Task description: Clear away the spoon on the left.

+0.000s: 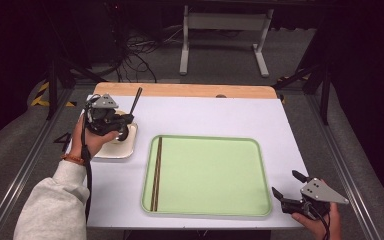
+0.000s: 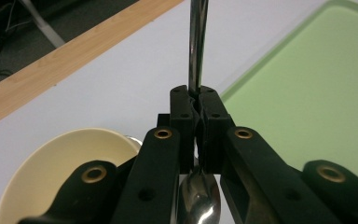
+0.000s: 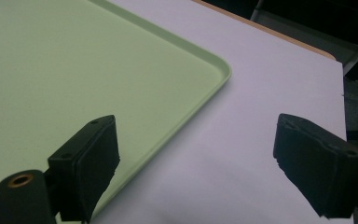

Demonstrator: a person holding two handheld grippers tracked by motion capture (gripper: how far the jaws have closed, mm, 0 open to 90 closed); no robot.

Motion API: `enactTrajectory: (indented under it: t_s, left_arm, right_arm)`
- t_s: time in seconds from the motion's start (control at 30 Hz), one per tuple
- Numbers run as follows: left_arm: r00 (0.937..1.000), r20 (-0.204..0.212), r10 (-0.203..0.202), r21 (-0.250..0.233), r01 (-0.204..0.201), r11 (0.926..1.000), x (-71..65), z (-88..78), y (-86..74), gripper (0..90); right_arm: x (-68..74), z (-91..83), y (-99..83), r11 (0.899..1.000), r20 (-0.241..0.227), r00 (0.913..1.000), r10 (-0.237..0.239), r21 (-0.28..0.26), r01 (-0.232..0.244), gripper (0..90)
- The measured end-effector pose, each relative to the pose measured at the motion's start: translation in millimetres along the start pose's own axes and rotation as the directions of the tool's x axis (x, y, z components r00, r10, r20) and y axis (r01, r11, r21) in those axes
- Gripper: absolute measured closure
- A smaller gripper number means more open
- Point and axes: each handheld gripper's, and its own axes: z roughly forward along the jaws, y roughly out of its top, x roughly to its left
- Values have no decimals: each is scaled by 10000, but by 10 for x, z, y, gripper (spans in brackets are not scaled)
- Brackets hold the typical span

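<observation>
My left gripper is held above a cream bowl at the table's left. Its jaws are shut on a metal spoon, whose handle points up and away. In the left gripper view the pads pinch the spoon's neck: the handle rises beyond them and the spoon's bowl hangs below, beside the cream bowl. A pair of dark chopsticks lies along the left side of the green tray. My right gripper rests open at the tray's near right corner, with nothing between its jaws.
The tray's rounded corner lies just left of the right gripper, over the white table cover. A wooden strip runs along the table's far edge. Beyond it stand a white frame and loose cables on the floor.
</observation>
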Motion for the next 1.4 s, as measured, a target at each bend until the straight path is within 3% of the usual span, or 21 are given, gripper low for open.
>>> enactTrajectory:
  t_s: [0.27, 0.4, 0.5, 0.53, 0.63, 0.73, 1.03, 1.1, 1.27, 1.4]
  left_arm:
    - [9965, 719, 436, 56, -441, 9990, -366, 46, 9, 871]
    - [9915, 1181, 542, -12, -545, 9985, -576, 122, -42, 871]
    - [9876, 1479, 520, -64, -517, 9986, -657, 164, -67, 871]
    - [9849, 1599, 665, 28, -678, 9977, -766, 217, -89, 871]
    - [9784, 1927, 742, 154, -786, 9968, -910, 322, -126, 871]
    - [9672, 2402, 833, 231, -914, 9955, -1040, 412, -167, 871]
    - [9393, 3325, 840, 664, -1121, 9915, -1338, 643, -307, 870]
    - [9390, 3312, 927, 887, -1288, 9877, -1407, 692, -317, 870]
    - [9293, 3538, 1057, 1145, -1552, 9812, -1511, 781, -337, 870]
    - [9253, 3677, 928, 1379, -1529, 9786, -1564, 822, -391, 869]
  right_arm:
    - [2, 2, 8, 10000, -13, 10000, -20, -8, 20, 147]
    - [5, 0, 12, 10000, -28, 10000, -14, -40, 14, 147]
    - [8, 2, 11, 10000, -50, 10000, -23, -24, 23, 147]
    - [8, 4, 11, 10000, -51, 10000, -25, -26, 25, 147]
    - [2, 10, 11, 10000, -38, 10000, -5, -25, 5, 148]
    - [14, 13, 13, 10000, -27, 10000, -85, 17, 85, 149]
    - [13, 3, 11, 10000, -34, 10000, -69, -1, 69, 149]
    - [13, 6, 10, 10000, -38, 10000, -72, 4, 72, 149]
    - [16, 8, 14, 9999, -29, 9999, -125, 12, 125, 149]
    - [17, 5, 12, 9999, -46, 9999, -131, 14, 131, 149]
